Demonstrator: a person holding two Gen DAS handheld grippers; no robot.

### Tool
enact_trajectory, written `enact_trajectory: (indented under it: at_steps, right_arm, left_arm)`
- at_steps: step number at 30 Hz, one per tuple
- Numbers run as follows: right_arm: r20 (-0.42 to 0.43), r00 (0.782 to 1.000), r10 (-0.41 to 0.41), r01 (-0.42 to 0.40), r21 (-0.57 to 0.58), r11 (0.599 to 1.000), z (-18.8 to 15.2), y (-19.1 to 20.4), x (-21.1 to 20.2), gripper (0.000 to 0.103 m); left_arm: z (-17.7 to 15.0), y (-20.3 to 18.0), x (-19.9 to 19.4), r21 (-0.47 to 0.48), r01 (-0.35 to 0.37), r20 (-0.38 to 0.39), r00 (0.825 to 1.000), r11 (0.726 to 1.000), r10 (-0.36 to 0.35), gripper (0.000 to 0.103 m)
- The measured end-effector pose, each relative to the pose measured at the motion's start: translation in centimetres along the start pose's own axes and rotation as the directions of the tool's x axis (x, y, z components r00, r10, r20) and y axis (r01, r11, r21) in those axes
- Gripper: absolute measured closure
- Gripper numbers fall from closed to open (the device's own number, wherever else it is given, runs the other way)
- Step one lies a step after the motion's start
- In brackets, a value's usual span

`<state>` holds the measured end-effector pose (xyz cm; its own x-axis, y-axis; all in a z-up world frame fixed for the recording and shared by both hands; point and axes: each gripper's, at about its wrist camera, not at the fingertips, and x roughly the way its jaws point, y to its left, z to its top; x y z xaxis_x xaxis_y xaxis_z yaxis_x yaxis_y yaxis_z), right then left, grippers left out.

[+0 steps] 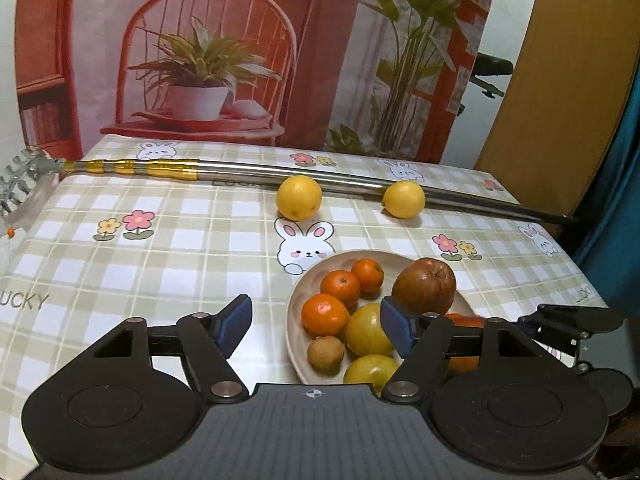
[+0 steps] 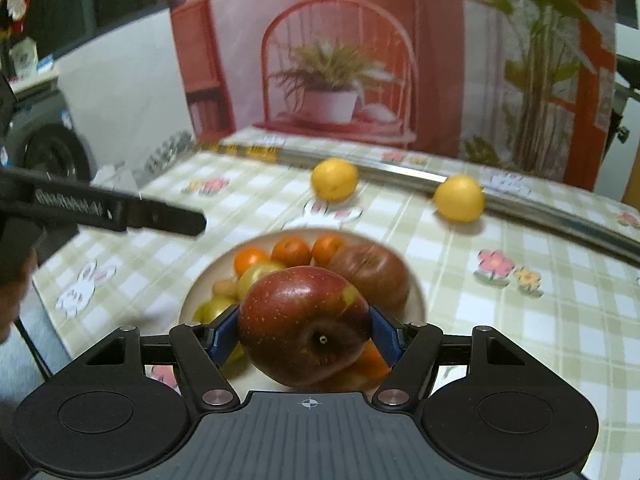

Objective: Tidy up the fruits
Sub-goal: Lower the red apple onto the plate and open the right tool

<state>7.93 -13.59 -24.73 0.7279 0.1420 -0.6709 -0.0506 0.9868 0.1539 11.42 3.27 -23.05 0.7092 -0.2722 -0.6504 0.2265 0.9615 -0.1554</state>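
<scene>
Checked tablecloth [image 2: 500, 320]; right tool [image 2: 304, 332] grips apple [image 2: 304, 328], stem-pit toward camera; left tool [image 1: 316, 324] empty, spread.

a: how is the left gripper [image 1: 316, 326]?
b: its blue pads [image 1: 236, 322] stand wide apart, nothing pressed between them, low in the frame.
a: and the right gripper [image 2: 304, 336]?
b: its pads clamp a red apple [image 2: 304, 322], lower centre.

right view blurred, orange fruit [image 1: 464, 322] half hidden behind left gripper [image 1: 316, 326]
</scene>
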Motion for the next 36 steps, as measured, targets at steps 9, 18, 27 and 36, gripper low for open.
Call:
enact_trajectory:
  at_steps: [9, 18, 27, 36]
  right_arm:
    - [-0.071, 0.997, -0.006, 0.003, -0.039, 0.999, -1.0, 1.8, 1.2, 0.039]
    - [-0.083, 0.997, -0.001, -0.005, -0.077, 0.997, -1.2, 2.3, 1.7, 0.039]
    - [-0.074, 0.997, 0.031, -0.035, -0.054, 0.998, -1.6, 2.4, 1.5, 0.037]
    - [0.028, 0.999, 0.033, -0.032, -0.039, 0.999, -1.4, 2.1, -0.3, 0.028]
  left_arm:
    - [-1.2, 0.9, -0.5, -0.063, -0.013, -0.007, 1.0, 0.998, 0.013, 0.029]
    - [-1.5, 1.2, -0.2, -0.095, -0.021, -0.008, 1.0, 0.995, 0.02, 0.029]
    - [-1.8, 1.0, -0.4, -0.092, -0.03, 0.004, 1.0, 0.995, 0.031, 0.027]
    - [-1.9, 0.7, -0.7, -0.089, -0.031, 0.015, 0.999, 0.996, 0.032, 0.027]
